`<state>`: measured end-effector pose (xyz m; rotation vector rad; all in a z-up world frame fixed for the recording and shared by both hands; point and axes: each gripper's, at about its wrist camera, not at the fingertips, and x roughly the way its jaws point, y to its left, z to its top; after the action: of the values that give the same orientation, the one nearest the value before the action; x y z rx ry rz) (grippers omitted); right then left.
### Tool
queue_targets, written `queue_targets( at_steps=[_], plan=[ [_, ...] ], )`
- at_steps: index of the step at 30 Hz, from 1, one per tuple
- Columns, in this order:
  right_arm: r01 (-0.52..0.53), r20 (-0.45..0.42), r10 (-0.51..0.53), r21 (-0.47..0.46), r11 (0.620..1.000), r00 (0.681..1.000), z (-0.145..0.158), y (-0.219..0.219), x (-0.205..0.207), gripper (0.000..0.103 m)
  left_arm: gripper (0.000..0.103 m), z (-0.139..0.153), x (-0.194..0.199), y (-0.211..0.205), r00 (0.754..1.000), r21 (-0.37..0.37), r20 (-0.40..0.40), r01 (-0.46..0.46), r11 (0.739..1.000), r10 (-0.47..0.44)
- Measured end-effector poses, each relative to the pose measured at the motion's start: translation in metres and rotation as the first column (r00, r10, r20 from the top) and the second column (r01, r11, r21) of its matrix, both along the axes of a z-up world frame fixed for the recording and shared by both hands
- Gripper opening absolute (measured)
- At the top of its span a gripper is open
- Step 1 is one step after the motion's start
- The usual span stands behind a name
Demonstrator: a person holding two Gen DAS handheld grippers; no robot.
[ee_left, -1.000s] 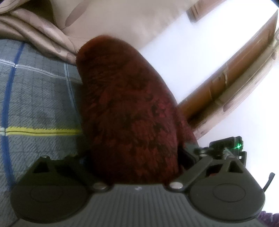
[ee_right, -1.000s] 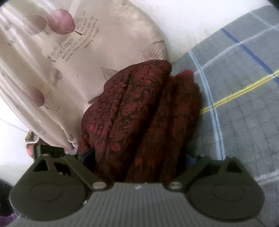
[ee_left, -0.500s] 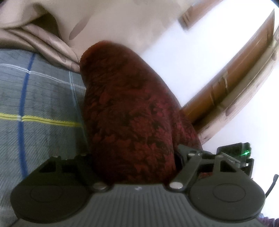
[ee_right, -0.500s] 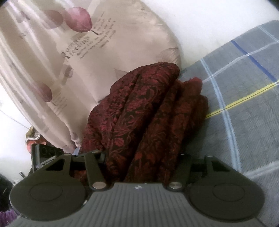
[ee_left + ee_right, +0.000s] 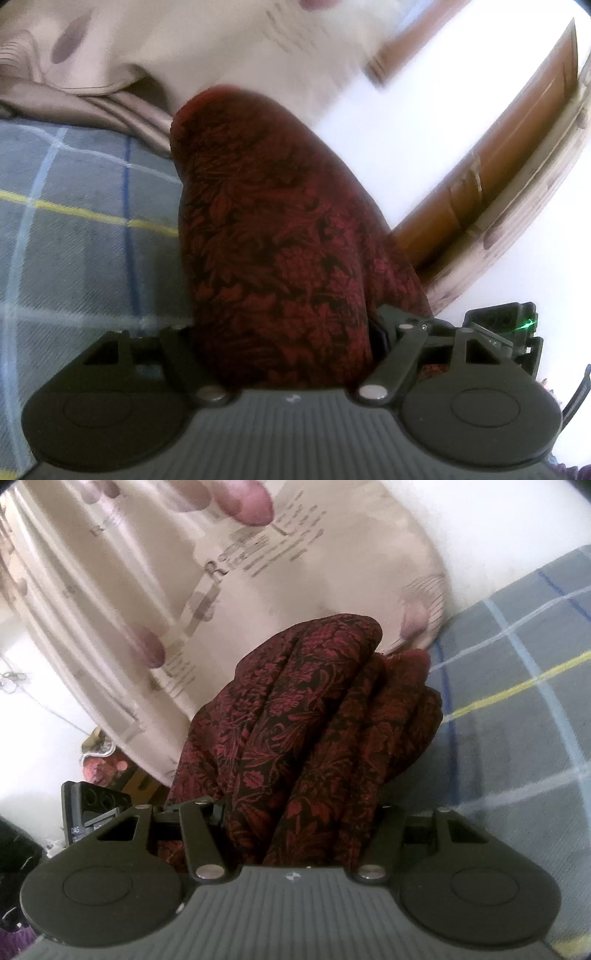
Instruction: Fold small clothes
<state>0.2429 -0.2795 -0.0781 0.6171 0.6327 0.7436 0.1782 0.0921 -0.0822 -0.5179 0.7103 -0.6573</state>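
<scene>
Across the middle of both wrist views runs the dark red patterned cloth (image 5: 273, 236), a bunched length whose long axis goes from the bottom centre of each frame up and away. Seen from the left wrist it narrows toward a rounded end at upper left of centre; from the right wrist (image 5: 314, 738) its pleated folds lean slightly to the upper right. The left gripper (image 5: 284, 343) is clamped on the near end of the cloth, its fingers hidden by the fabric. The right gripper (image 5: 295, 823) likewise grasps the cloth between its drawn-in linkages. Beneath the cloth lies a grey checked blanket (image 5: 74, 240) with blue and yellow lines, at right in the right view (image 5: 517, 738). Behind it, in the upper frame, hangs a cream printed curtain (image 5: 184, 572). A brown wooden frame (image 5: 498, 166) crosses the right of the left view.
</scene>
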Motion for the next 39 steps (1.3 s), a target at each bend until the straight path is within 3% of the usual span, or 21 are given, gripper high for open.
queue_targets(
  at_steps=[18, 39],
  plan=[
    [-0.069, -0.007, 0.069, -0.029, 0.997, 0.998, 0.003, 0.059, -0.08, 0.059, 0.077, -0.002, -0.086, 0.042, 0.998, 0.01, -0.014, -0.062, 0.998, 0.062],
    [-0.059, 0.017, 0.059, -0.045, 0.997, 0.998, -0.002, 0.066, -0.097, 0.059, 0.077, -0.007, -0.076, 0.044, 0.999, 0.014, 0.002, -0.047, 0.999, 0.047]
  ],
)
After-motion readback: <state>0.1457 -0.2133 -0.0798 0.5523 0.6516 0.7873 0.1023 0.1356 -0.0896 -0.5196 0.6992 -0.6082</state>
